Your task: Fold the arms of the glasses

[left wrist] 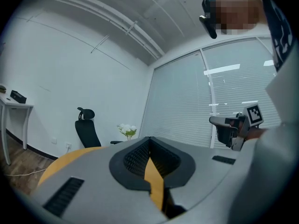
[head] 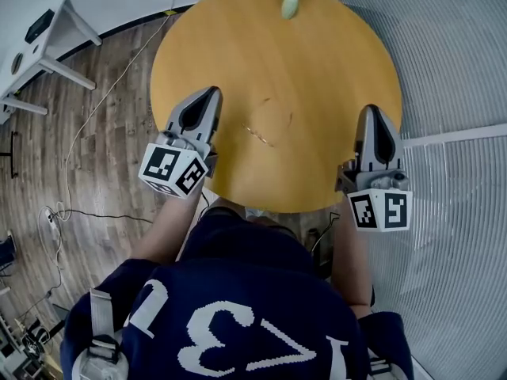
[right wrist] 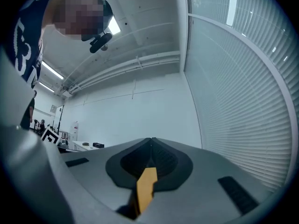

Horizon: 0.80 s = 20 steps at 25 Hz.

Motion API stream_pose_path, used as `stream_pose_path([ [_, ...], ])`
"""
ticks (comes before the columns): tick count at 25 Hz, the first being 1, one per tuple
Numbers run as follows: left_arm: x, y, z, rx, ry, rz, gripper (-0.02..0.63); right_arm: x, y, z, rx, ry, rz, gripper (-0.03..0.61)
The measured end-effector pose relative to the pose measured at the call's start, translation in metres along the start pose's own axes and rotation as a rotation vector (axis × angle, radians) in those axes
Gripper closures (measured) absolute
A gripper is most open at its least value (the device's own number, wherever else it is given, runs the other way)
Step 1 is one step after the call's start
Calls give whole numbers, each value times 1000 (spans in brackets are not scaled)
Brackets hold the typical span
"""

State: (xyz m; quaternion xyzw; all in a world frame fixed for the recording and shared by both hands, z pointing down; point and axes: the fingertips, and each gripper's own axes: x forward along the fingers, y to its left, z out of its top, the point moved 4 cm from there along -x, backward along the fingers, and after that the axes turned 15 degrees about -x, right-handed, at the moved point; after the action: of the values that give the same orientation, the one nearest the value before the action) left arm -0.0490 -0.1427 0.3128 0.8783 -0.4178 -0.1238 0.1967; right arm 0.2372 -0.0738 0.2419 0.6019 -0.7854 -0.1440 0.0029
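Observation:
A thin wire-framed pair of glasses [head: 260, 134] lies near the middle of the round wooden table [head: 317, 62], small and faint in the head view. My left gripper [head: 211, 93] hovers over the table's left edge, left of the glasses, with its jaws shut and nothing between them. My right gripper [head: 371, 110] is over the table's right edge, right of the glasses, also shut and empty. In the left gripper view the closed jaws [left wrist: 149, 139] point across the table. The right gripper view shows the closed jaws [right wrist: 150, 140] aimed at a white wall. Neither gripper view shows the glasses.
A small green vase [head: 290, 5] with white flowers [left wrist: 127, 130] stands at the table's far edge. A black office chair [left wrist: 86, 130] sits behind the table. A white desk [head: 47, 38] and cables [head: 79, 141] are on the wooden floor to the left. Blinds [head: 451, 70] run along the right.

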Motion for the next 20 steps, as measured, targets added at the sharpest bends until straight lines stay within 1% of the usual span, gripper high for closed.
stream_pose_path([
  [3,9,7,-3,19,13,2,598,10,0,-11,9,13,5,551],
  [6,19,15,-8,20,46,-11,598,18,1,-17,17,30,-7,551],
  [10,37,23,-19,16,117,-68,598,30,0,-24,25,57,-30,551],
  [12,43,25,-31,30,172,-112,598,31,2,-30,31,79,-45,551],
  [15,47,27,-53,48,276,-183,598,32,8,-42,48,113,-60,551],
  [17,51,31,-71,17,351,-214,598,33,12,-50,58,136,-65,551],
  [20,53,43,-100,-67,442,-208,598,33,20,-68,77,174,-66,551],
])
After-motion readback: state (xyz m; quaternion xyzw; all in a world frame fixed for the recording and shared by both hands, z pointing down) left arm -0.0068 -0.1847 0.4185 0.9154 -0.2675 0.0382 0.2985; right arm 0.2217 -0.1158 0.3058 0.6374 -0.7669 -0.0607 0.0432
